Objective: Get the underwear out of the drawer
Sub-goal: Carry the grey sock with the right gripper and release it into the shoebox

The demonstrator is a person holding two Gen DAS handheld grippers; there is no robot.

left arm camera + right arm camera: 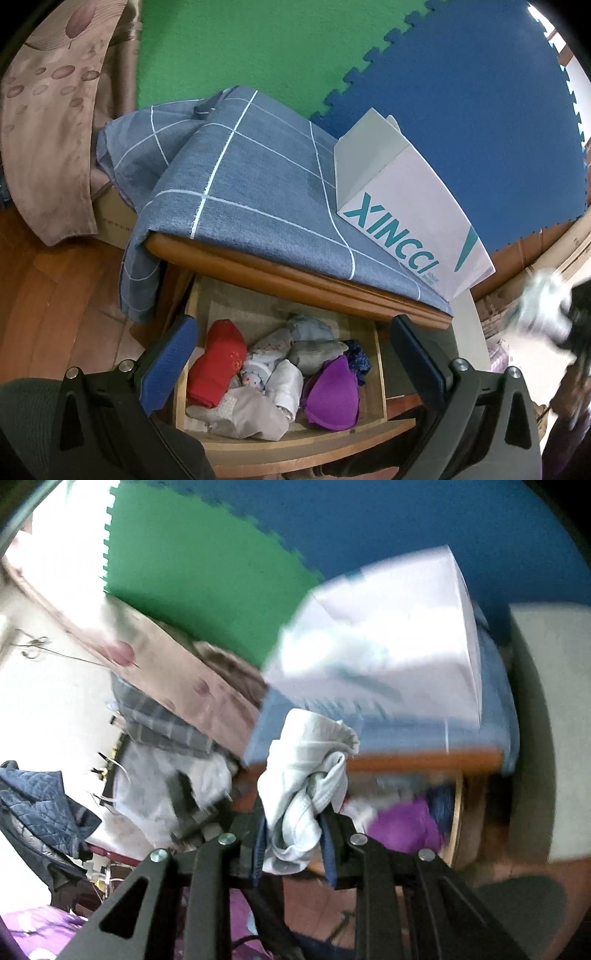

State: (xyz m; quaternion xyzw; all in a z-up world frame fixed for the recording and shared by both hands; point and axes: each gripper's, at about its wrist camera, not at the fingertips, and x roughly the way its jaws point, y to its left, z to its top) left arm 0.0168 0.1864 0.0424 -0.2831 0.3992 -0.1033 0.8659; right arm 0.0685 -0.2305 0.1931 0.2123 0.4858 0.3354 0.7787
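Foam-tiled wall behind; open drawer [380, 369] at six o'clock. Right gripper [295, 834] fingers clamp pale underwear [306, 775]; left gripper [291, 354] spread, empty. Risk: loose folds slipping free.

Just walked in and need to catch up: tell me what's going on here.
A person is emptying underwear from an open wooden drawer using two hand-held grippers. The right hand-held gripper is shut on a bunched pale piece of underwear, held in the air clear of the drawer. The left hand-held gripper is open and empty above the drawer, where a red piece, a purple piece and several pale pieces remain. A white box sits on the cloth-covered cabinet top.
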